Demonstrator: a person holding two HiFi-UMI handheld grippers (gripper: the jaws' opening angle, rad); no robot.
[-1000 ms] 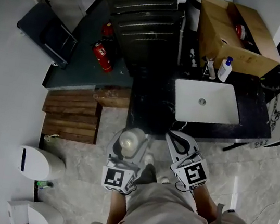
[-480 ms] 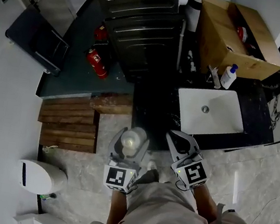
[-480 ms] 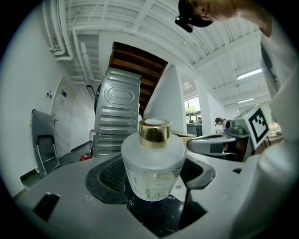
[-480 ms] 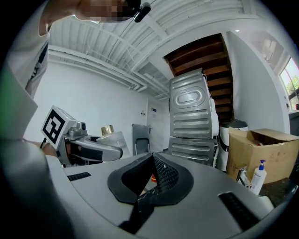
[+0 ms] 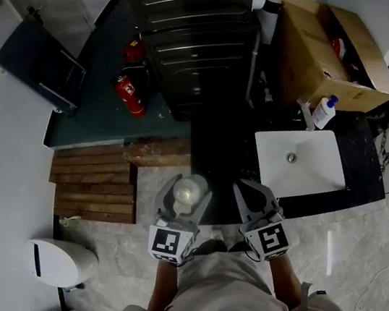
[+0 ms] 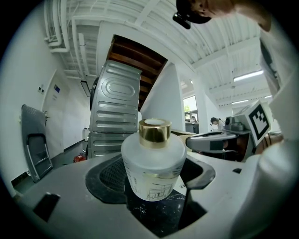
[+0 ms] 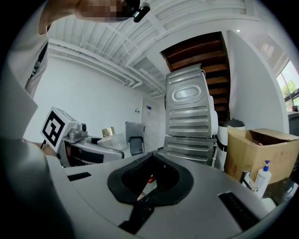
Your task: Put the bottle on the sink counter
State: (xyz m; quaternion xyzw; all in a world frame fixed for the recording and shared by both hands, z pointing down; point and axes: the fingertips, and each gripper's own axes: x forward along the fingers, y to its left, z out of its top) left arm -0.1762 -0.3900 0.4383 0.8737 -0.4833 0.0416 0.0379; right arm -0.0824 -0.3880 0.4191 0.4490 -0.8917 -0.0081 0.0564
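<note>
Pale stone floor [image 5: 114,248] underfoot, dark sink counter [image 5: 216,155] directly ahead. Clamped upright between the jaws of the left gripper [image 5: 184,205]: the bottle [image 5: 189,191], frosted glass with a gold cap, pinched at its lower body. Carried just over the counter's near edge, with dark veined stone showing beneath it in the left gripper view [image 6: 153,163]; not yet set down, as far as could be told.

Seen a second earlier over bare floor, short of the counter; since brought forward with both grippers until level with the edge. Same grip on the bottle, same upright pose throughout. Judged as the close of the carry: only lowering and release left to do.

Just beside it, on the right: the right gripper [image 5: 251,193], jaws closed together on nothing, also reaching the counter's edge.

Farther along the counter, well apart from the bottle: white sink basin [image 5: 315,178], and behind it a pump bottle [image 5: 324,112] near a cardboard box [image 5: 327,55]. Open dark stone left of the basin looked the likeliest landing spot. Beyond the counter, a grey ribbed machine [image 5: 186,25]; off to the left, a red fire extinguisher [image 5: 129,95] and wooden boards [image 5: 95,179].
</note>
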